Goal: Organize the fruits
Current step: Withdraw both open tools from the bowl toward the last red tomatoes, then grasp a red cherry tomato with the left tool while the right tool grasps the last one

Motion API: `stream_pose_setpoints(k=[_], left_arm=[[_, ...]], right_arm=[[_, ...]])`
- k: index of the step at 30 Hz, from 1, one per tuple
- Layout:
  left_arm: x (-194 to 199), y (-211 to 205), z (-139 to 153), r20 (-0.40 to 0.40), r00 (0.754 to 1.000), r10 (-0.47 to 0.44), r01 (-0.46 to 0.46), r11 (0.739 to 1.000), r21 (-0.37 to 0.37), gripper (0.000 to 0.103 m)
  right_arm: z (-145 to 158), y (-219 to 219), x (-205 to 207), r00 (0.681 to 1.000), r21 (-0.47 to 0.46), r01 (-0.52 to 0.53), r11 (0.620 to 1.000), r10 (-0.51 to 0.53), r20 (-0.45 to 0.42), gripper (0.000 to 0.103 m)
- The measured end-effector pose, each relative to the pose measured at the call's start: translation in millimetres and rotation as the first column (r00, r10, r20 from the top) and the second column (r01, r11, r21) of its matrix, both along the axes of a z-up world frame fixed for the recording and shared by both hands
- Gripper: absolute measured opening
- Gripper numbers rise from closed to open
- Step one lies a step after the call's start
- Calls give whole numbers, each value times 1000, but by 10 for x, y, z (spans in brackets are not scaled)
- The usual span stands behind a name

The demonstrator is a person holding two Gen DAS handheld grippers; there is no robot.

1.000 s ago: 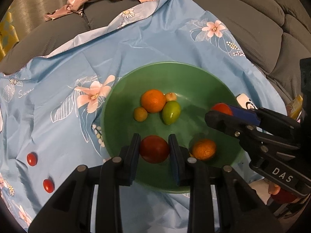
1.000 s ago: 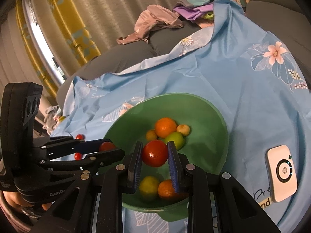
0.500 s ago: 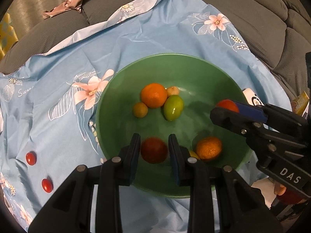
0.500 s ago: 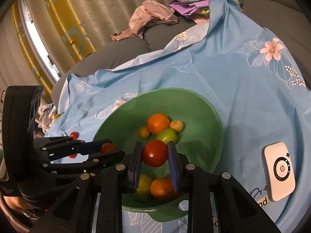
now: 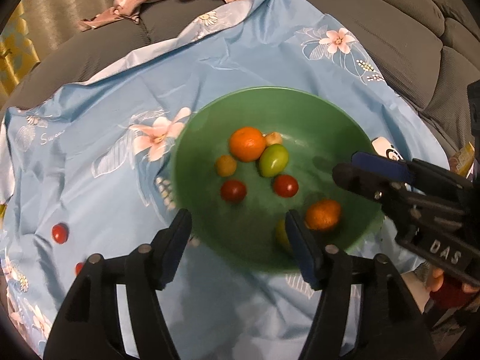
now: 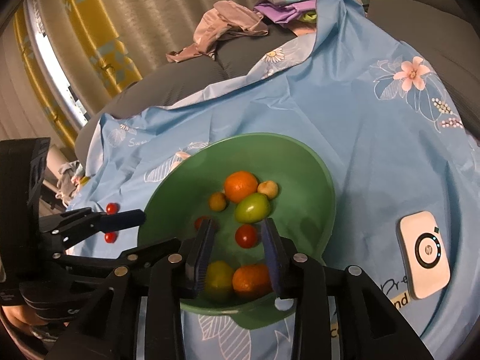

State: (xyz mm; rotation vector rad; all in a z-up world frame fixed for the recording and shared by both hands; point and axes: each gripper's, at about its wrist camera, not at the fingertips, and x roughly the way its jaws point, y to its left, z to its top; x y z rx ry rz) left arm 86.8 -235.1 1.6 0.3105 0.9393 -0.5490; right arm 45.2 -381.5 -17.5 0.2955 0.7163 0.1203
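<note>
Covering the couch, a blue flowered cloth carries a green bowl near its front edge. Both grippers, left and right, have just been opening and pinch nothing; two red tomatoes lie loose in the bowl.

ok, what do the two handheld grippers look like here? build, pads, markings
Both are matte black plastic scissor-linkage grippers with silver pivot rivets and flat dark-blue pads. The left gripper shows four rivets across its arms; from the right wrist camera its housing carries partly hidden pale lettering. The right gripper has "DAS" in pale letters on its side in the left wrist view. No cables or sleeves visible.
</note>
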Motion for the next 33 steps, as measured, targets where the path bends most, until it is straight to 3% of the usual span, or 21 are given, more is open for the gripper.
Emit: stream_pose_setpoints(k=[9, 19, 26, 29, 33], left_arm=[[-299, 800, 49, -2, 988, 156, -156, 987, -48, 66], [-490, 1781, -164, -75, 914, 399, -404, 913, -57, 66], [-611, 2143, -272, -122, 882, 455, -466, 880, -89, 69], [-650, 2226, -284, -128, 879, 459, -473, 875, -106, 76], [-653, 2312, -307, -135, 878, 459, -475, 872, -122, 76]], right_arm=[[128, 241, -221, 997, -7, -75, 997, 75, 33, 35], [159, 775, -398, 976, -53, -212, 976, 214, 30, 36], [157, 1161, -383, 959, -79, -282, 956, 283, -5, 36], [143, 1316, -374, 951, -93, -310, 946, 310, -18, 36], [102, 1485, -350, 941, -106, -337, 935, 334, -43, 36]])
